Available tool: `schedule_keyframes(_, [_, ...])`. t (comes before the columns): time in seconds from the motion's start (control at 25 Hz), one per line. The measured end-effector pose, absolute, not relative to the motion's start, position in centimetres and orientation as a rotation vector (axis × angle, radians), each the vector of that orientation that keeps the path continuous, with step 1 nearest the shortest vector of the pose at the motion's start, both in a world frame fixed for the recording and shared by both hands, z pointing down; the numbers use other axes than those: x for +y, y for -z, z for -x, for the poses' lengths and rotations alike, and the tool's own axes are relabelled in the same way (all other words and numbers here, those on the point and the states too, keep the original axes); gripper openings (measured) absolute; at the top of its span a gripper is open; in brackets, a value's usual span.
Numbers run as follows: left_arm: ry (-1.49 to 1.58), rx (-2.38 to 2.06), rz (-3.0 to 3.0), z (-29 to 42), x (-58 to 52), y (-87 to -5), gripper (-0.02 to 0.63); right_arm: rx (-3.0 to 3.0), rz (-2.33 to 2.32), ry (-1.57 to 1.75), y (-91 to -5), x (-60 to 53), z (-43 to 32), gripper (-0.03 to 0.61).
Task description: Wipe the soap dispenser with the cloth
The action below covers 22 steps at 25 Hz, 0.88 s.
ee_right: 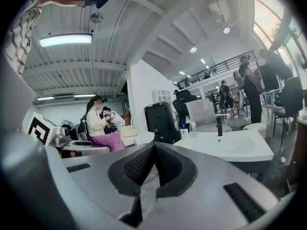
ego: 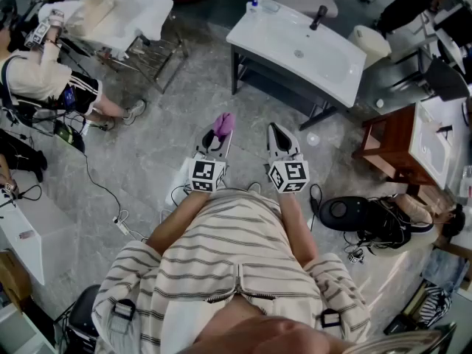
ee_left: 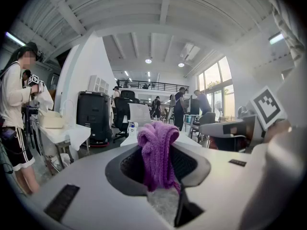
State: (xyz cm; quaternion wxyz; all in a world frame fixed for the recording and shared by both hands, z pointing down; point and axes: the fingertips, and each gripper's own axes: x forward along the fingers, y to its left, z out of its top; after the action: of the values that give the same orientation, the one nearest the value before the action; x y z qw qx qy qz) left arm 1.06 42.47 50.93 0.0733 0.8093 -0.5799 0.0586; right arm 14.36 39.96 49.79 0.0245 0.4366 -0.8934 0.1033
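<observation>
My left gripper (ego: 218, 136) is shut on a purple cloth (ego: 223, 123), which bunches up above the fingertips. In the left gripper view the cloth (ee_left: 156, 137) hangs down between the two dark pads. My right gripper (ego: 277, 131) is level beside it, shut with nothing in it; its pads (ee_right: 169, 163) meet in a closed V. The soap dispenser (ego: 254, 3), a small white bottle with a blue top, stands on the far left corner of the white sink table (ego: 262, 41), well ahead of both grippers. It shows small in both gripper views, as the dispenser (ee_left: 133, 127) and the dispenser (ee_right: 184, 130).
A black faucet (ego: 318, 16) stands on the sink table. A person (ego: 44, 72) sits at the left by a table with white sheeting (ego: 118, 9). A wooden cabinet (ego: 391, 142) stands at the right, with a black bag (ego: 343, 212) and cables on the floor.
</observation>
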Motion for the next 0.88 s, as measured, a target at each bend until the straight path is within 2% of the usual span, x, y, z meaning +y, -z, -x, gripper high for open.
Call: schedule_keyframes(0.88, [-0.131,-1.640,-2.503,5.0,41.0,-51.4,0.129,-2.779,-1.452,-0.290,-49.5,38.7,-8.0,0.008])
